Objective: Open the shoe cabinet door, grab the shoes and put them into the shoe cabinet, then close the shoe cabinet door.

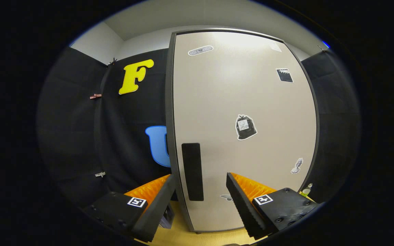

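While the gripper [200, 194] is hanging released, fingers spread, the closed door [245, 102] is standing just ahead, handle [192, 171] between fingertips.

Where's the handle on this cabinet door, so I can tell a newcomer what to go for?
Find the tall pale shoe cabinet door standing against the black cloth wall. Low on it, beside its left edge, sits the handle, just ahead of the open tool, between its fingers. It is a plain dark upright rectangle, unlike the small stickers scattered elsewhere on the door.
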